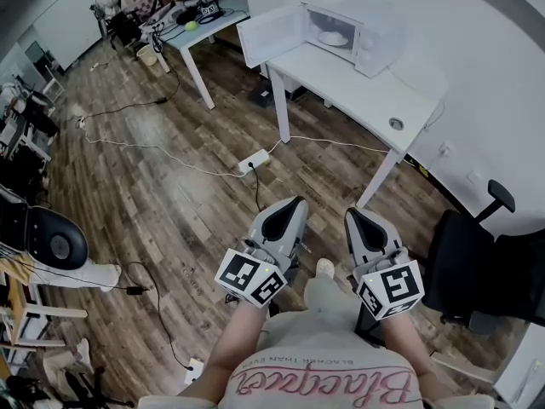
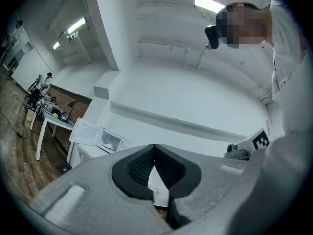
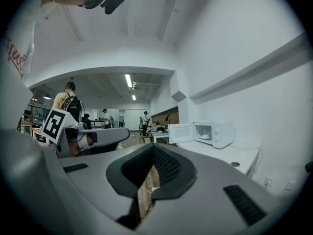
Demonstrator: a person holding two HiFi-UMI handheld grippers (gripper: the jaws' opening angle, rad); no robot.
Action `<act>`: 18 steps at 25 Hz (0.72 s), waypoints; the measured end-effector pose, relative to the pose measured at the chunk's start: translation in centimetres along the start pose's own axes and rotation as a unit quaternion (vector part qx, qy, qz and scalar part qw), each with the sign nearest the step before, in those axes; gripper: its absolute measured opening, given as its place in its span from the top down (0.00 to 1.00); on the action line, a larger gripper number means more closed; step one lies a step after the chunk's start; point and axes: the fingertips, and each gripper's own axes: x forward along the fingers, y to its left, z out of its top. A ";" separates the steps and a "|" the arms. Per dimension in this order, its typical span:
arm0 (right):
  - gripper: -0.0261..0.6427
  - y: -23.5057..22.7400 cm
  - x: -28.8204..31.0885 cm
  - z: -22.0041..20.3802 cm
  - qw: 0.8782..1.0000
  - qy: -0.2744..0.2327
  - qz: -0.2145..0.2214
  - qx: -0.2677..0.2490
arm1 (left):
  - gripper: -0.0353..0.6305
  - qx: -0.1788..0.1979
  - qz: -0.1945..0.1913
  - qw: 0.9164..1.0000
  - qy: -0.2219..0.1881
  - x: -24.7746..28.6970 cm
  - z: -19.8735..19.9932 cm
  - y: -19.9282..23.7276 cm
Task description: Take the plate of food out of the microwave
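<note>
A white microwave (image 1: 345, 31) stands at the far end of a white table (image 1: 366, 88), its door (image 1: 268, 34) swung open to the left. Inside it sits a white plate of food (image 1: 332, 37). My left gripper (image 1: 294, 203) and right gripper (image 1: 353, 215) are held side by side close to my body, over the wooden floor and well short of the table. Both are shut with nothing between the jaws. In the left gripper view the microwave (image 2: 105, 140) is small and far off. In the right gripper view the microwave (image 3: 212, 133) and plate (image 3: 205, 136) lie ahead to the right.
A power strip (image 1: 254, 161) and cables lie on the floor between me and the table. A black office chair (image 1: 477, 267) stands at the right. A second table (image 1: 200, 20) with clutter is at the back left. People (image 3: 68, 102) stand far off in the room.
</note>
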 end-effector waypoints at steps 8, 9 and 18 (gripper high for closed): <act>0.94 -4.6 4.0 0.4 1.000 -0.001 0.021 0.003 | 0.94 0.003 0.016 1.000 -0.002 5.3 -0.2 2.4; 0.94 -5.3 4.5 0.4 1.000 0.000 0.021 0.004 | 0.94 0.004 0.018 1.000 -0.002 6.1 -0.2 2.8; 0.94 -11.2 8.2 1.1 0.999 -0.003 0.039 0.010 | 0.94 0.009 0.038 0.999 -0.008 12.5 -0.4 4.6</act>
